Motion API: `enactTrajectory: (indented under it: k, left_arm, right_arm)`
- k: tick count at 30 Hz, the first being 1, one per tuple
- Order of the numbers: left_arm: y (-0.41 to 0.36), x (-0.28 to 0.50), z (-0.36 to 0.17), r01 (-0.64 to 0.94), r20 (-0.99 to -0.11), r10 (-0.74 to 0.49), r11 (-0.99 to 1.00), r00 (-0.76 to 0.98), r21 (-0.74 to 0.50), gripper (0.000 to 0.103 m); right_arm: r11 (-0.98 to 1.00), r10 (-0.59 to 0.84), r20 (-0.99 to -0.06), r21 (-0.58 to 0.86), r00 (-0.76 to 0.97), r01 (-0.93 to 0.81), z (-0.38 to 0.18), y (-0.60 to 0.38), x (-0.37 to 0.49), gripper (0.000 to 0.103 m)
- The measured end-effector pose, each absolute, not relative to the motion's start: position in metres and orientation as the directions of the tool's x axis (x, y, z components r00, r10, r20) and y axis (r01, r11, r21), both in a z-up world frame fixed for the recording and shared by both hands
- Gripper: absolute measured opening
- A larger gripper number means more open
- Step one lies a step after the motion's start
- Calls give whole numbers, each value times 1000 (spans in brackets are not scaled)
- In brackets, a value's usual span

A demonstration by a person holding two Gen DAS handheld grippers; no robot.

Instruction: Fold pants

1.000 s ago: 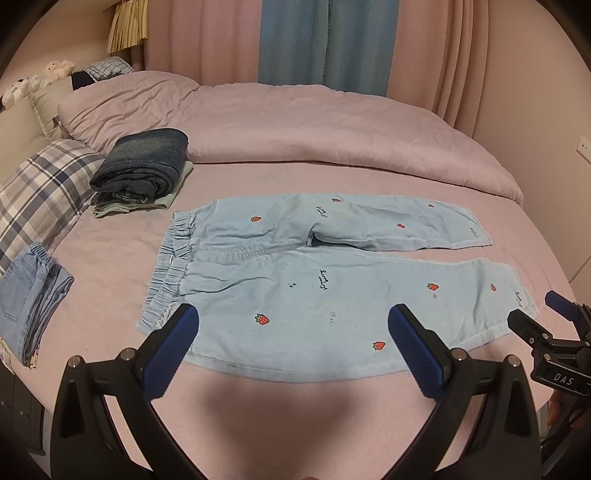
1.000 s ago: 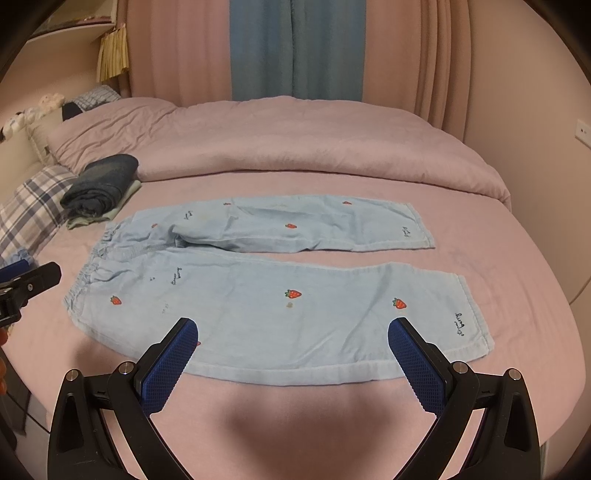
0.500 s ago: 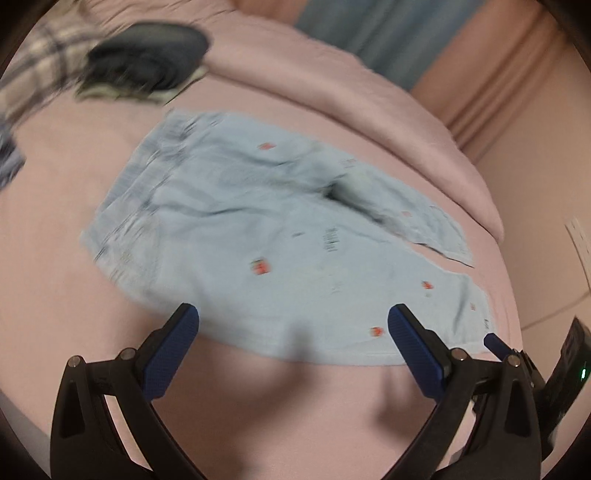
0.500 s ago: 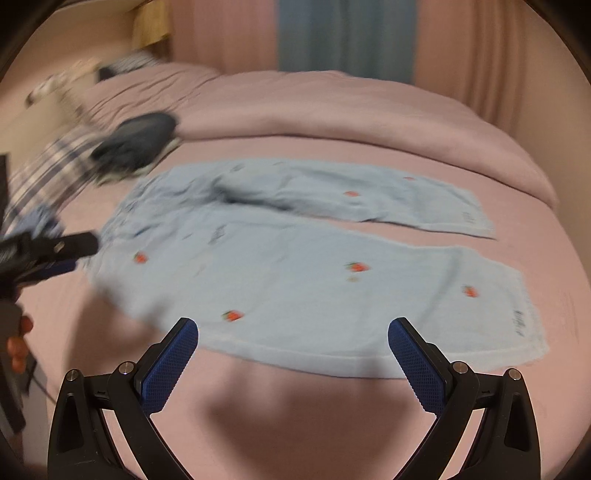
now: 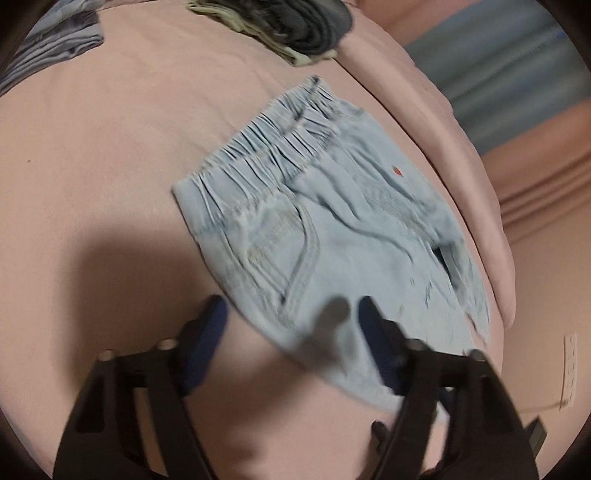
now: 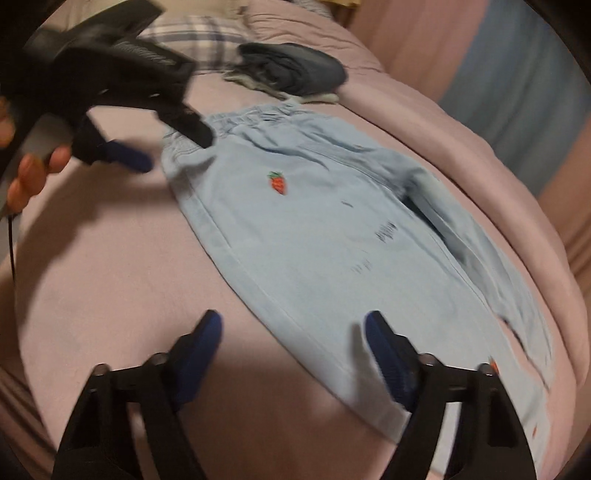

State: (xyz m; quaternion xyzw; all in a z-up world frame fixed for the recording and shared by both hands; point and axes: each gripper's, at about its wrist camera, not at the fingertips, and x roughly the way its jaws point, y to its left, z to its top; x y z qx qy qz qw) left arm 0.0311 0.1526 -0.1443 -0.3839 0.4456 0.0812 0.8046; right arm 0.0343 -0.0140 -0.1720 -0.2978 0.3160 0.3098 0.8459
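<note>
Light blue pants [image 5: 332, 229] with small red strawberries lie flat on the pink bed [image 5: 92, 166], elastic waistband [image 5: 266, 155] toward the left. My left gripper [image 5: 291, 332] is open, low over the near edge of the pants by the waistband pocket. It also shows in the right wrist view [image 6: 166, 151], at the waistband corner. My right gripper [image 6: 291, 343] is open, low over the near edge of the front leg [image 6: 314, 258]. Neither holds cloth.
A folded stack of dark jeans [image 6: 295, 70] lies beyond the waistband, also in the left wrist view [image 5: 295, 26]. A plaid pillow [image 6: 195, 33] and a rolled pink duvet [image 6: 424, 122] lie behind. Another folded blue garment [image 5: 51, 48] lies far left.
Both grippers have dropped close to the near edge of the pants and tilted. The left one has moved left toward the waistband. Both stay open.
</note>
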Motion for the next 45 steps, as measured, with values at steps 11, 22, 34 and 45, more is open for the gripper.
enactTrajectory:
  k: [11,22,34,45]
  left_arm:
    - [169,14,-135,-441,-740,-193,696,645,-567,13]
    - [162,1,-98,-385,-781,18,877,625,-288,58]
    - [121,53,-149,-42,-815,-29,997,578,-65,57]
    - [133,110,-100,18,-755,-53,998,654,-55,76]
  right_arm:
    - [591,373,-710,-314,597,-743,-160,2,35,10]
    - [645,472,-729,-99,496,-758,-140,-33,47,47]
    - [889,174,-814,-112,554,-444,-170,-183,93,52]
    - [907,280,-768,15,576,-420,-119,-200,159,56]
